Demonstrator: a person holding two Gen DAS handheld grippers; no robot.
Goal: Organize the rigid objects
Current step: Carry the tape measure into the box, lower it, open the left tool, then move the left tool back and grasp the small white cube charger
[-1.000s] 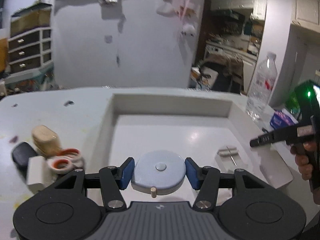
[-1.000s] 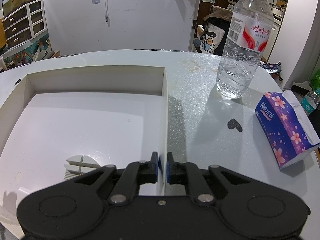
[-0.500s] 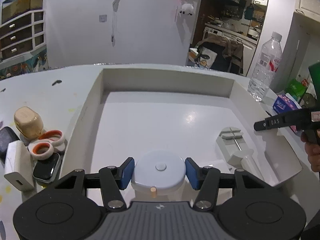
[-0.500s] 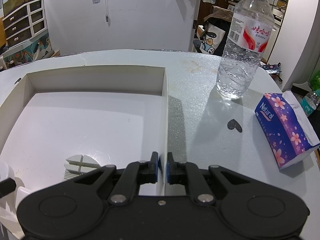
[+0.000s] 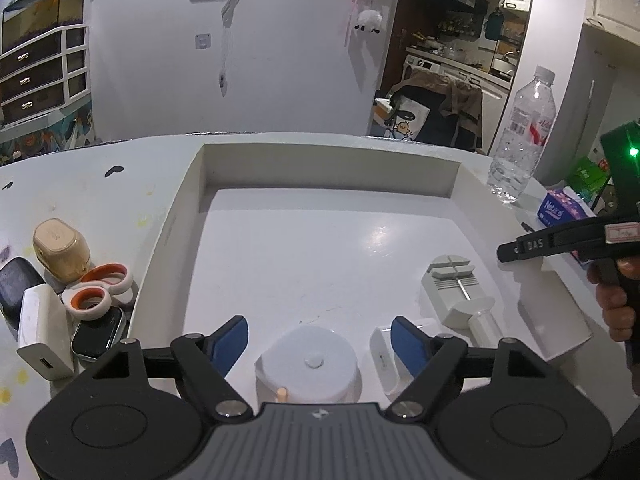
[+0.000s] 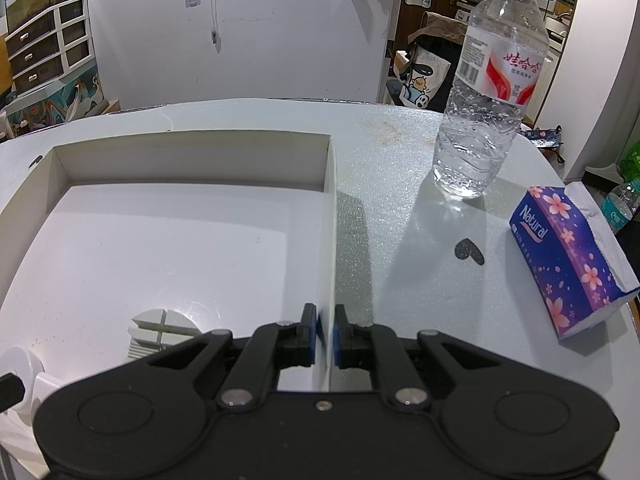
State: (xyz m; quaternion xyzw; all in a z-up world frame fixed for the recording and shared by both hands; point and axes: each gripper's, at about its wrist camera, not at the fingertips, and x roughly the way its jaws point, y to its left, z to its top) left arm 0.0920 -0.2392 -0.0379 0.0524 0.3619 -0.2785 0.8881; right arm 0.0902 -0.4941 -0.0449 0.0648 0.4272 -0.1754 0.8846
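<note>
A round white case [image 5: 312, 364] with a centre button rests on the floor of the white tray [image 5: 328, 160], near its front. My left gripper [image 5: 319, 342] straddles the case while its jaws are opening, and the blue pads stand clear of it on both sides. My right gripper [image 6: 325, 336] is shut on the tray's right wall [image 6: 329, 240]; in the left wrist view the right gripper [image 5: 510, 249] shows at the right, with a hand behind it. In the tray also lie a white pin tool [image 5: 456, 288] and a small white piece [image 5: 382, 354].
Left of the tray lie a beige case [image 5: 60, 250], orange-handled scissors [image 5: 100, 288], a smartwatch [image 5: 98, 338], a white charger [image 5: 42, 332] and a black object [image 5: 16, 280]. Right of it stand a water bottle [image 6: 488, 88] and a tissue pack [image 6: 568, 264].
My left gripper lowered the round white case into the tray, then its jaws spread and let it go. The right gripper kept its hold on the tray wall.
</note>
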